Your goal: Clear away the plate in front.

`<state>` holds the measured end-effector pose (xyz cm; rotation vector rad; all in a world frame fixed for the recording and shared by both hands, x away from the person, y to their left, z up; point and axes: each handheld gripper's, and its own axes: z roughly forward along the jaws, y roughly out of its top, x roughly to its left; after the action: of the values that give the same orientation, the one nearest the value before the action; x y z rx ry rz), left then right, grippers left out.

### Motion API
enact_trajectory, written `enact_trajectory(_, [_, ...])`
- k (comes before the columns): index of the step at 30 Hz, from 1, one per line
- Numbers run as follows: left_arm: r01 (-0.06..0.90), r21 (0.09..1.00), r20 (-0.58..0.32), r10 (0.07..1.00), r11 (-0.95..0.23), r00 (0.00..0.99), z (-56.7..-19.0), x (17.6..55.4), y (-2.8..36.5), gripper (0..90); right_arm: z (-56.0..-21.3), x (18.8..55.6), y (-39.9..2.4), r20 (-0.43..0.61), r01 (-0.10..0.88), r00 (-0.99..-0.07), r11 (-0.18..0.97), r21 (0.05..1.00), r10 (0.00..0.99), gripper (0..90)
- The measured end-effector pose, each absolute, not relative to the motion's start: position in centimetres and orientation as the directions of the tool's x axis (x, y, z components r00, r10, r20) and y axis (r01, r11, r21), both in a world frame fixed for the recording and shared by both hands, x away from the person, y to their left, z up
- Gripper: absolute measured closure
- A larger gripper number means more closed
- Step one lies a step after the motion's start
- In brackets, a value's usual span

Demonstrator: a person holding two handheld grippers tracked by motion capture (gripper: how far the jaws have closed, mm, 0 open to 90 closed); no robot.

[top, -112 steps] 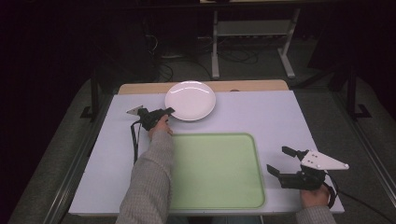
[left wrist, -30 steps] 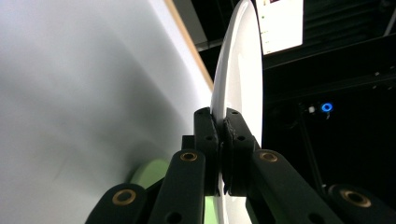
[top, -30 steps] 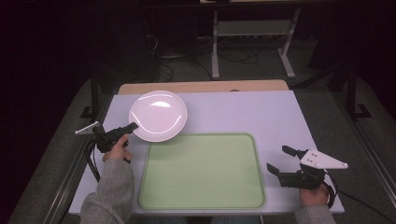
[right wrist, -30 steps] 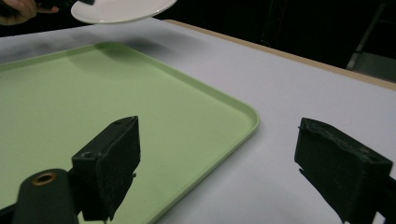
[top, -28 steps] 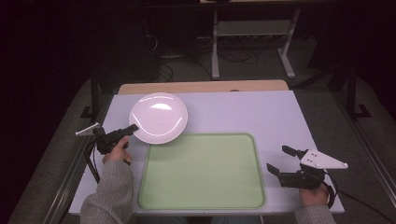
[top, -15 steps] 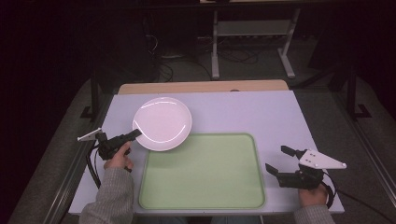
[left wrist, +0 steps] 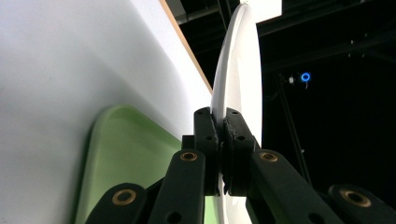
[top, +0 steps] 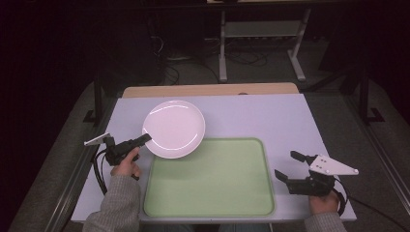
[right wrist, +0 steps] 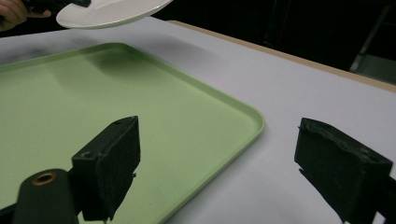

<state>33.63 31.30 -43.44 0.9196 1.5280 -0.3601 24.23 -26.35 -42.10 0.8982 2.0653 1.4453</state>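
The left gripper (top: pixel 145 139) has its jaws pinched on the rim of the white plate (top: pixel 174 128), held up over the tray's (top: pixel 212 203) far-left corner. Right gripper (top: pixel 290 168) sits wide open, holding nothing. Next I'd guess: lower the plate flat onto the tray.

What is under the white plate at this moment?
The white plate is in the air, pinched at its rim by the left gripper. Under it are the pale table and the far left corner of the green tray. Directly beneath stays hidden.
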Motion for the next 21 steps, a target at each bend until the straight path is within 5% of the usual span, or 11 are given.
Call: enact_trajectory(21, [0.815, 0.36, -0.905, 0.381, 0.453, 0.188, -42.0, 32.4, 26.7, 86.1, -42.1, 24.2, -26.3, -0.005, 0.248, -0.682, 0.238, 0.939, 0.731, 13.5])
